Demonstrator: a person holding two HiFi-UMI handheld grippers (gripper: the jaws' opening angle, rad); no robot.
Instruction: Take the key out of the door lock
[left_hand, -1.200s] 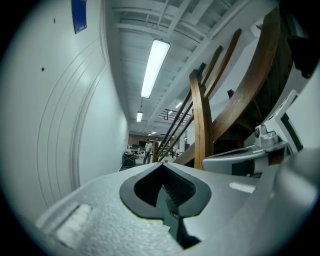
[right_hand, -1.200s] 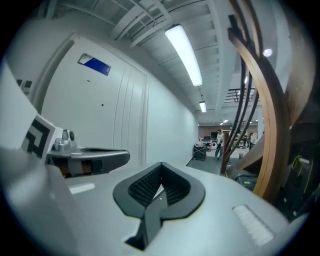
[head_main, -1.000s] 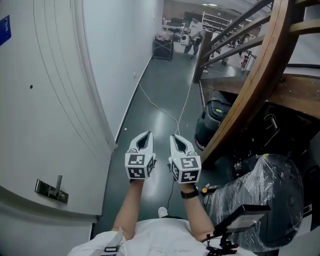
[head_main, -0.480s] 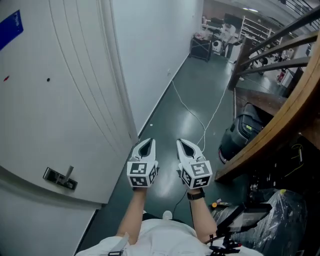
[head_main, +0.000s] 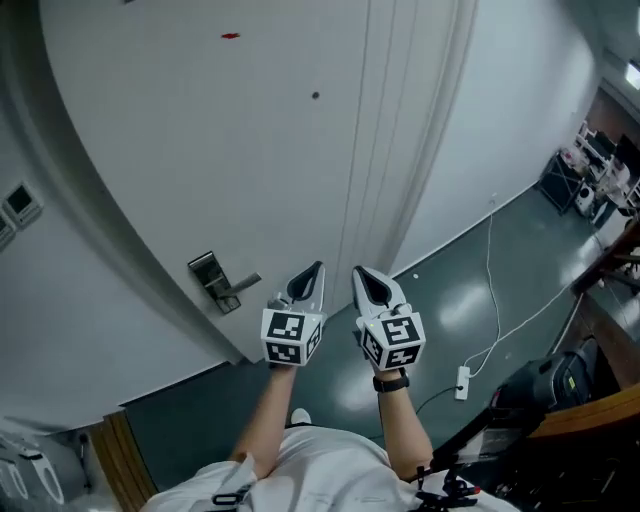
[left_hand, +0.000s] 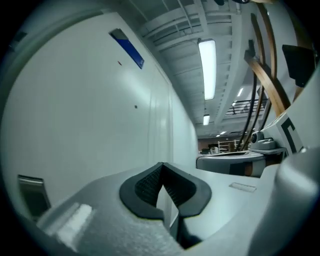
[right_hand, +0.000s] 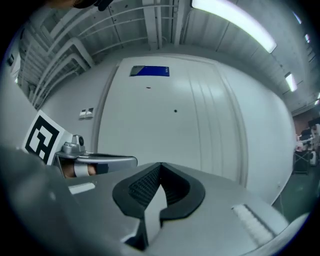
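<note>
left gripper (head_main: 316, 270): clenched, empty | right gripper (head_main: 362, 272): clenched, empty | both at frame centre, side by side | door lock (head_main: 210, 275): left of centre on white door (head_main: 250, 120) | key: too small to make out

all three views face the door (head_main: 250, 150).

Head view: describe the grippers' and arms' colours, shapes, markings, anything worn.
The left gripper and right gripper: pale grey pointed shells, black ribbed pads, each with a white cube bearing black square markers. Black watch on the right wrist; white shirt.
</note>
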